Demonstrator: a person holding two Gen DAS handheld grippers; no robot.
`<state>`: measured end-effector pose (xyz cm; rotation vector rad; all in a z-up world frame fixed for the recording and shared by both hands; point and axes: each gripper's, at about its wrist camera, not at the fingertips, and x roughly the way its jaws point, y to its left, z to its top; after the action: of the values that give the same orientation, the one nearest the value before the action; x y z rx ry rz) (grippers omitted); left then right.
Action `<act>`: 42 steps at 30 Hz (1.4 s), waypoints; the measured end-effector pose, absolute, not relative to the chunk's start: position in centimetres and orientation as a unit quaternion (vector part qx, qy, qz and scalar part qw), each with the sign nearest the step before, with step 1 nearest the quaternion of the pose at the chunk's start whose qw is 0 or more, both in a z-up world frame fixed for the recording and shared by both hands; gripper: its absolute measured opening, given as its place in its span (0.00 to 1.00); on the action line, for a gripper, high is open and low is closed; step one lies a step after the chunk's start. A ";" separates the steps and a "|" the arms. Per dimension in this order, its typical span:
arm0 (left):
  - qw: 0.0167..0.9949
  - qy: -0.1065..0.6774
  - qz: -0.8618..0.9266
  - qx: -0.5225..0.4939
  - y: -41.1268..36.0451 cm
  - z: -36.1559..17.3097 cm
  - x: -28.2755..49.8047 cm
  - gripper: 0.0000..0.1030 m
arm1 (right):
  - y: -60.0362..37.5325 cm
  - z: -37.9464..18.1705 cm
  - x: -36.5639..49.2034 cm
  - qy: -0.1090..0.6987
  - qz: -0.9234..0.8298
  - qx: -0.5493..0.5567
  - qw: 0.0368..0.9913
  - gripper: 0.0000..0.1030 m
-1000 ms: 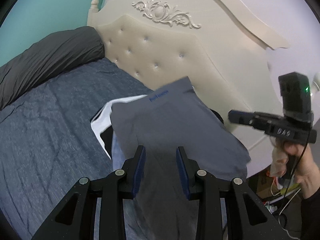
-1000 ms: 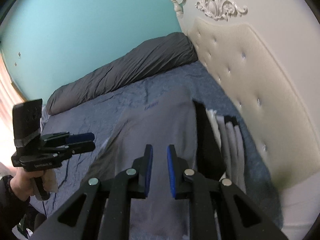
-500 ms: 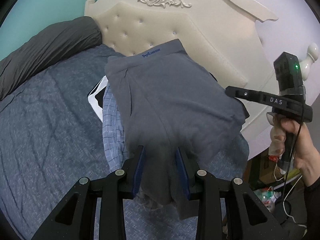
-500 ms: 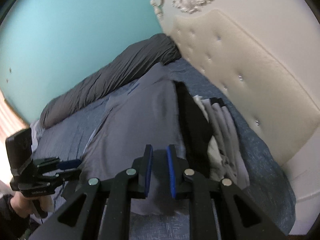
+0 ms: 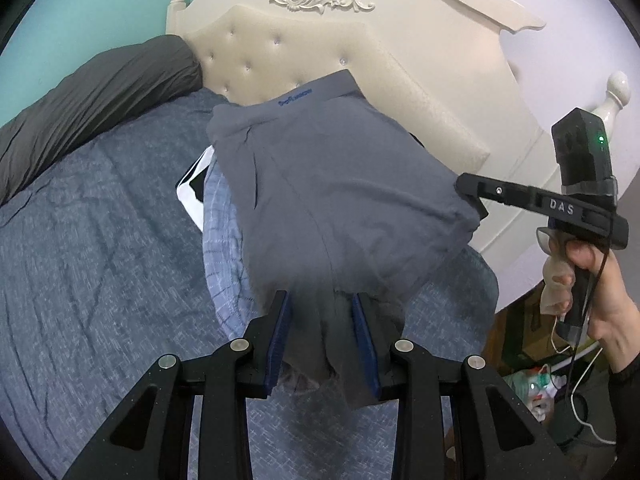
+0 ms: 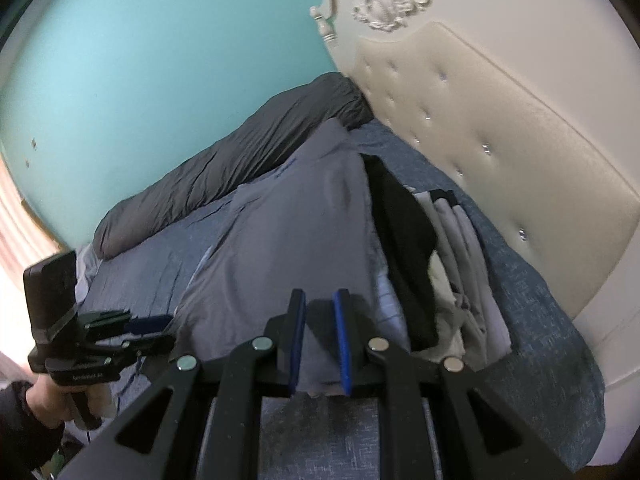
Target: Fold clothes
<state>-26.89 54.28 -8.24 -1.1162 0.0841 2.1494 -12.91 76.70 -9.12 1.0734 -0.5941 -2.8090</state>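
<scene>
A folded grey garment [image 5: 332, 192] with a blue logo at its far hem lies on top of a pile of folded clothes near the headboard; it also shows in the right wrist view [image 6: 296, 232]. My left gripper [image 5: 322, 312] has its pads apart around the garment's near bunched edge, which hangs between them. My right gripper [image 6: 319, 312] has its pads slightly apart at the garment's near corner; in the left wrist view its tip [image 5: 470, 190] touches the garment's right corner.
The pile holds a light blue checked garment [image 5: 224, 248], a black one [image 6: 400, 240] and white ones [image 6: 456, 240]. A blue bedspread [image 5: 80, 240] covers the bed. A dark grey rolled duvet [image 5: 88, 96] lies along the teal wall. The cream tufted headboard [image 5: 360, 60] stands behind.
The grey garment came down from mid-air onto the pile of clothes. Both grippers moved forward and down with it, and the right gripper's pads opened a little.
</scene>
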 end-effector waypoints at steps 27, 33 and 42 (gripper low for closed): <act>0.328 0.024 0.845 -0.422 53.8 -6.1 -25.4 0.34 | 76.8 -7.6 -10.0 -0.187 -0.933 0.308 0.018 0.14; 0.329 0.020 0.852 -0.406 53.6 -4.3 -24.1 0.34 | 75.6 -6.3 -8.5 -0.182 -0.938 0.296 0.011 0.14; 0.329 0.003 0.859 -0.392 52.1 -2.0 -21.8 0.34 | 72.4 -3.8 -5.9 -0.171 -0.947 0.273 -0.005 0.14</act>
<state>-21.77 52.13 -2.03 -1.0256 0.0073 2.2482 -5.92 72.36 -3.79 0.8618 -0.5388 -2.9840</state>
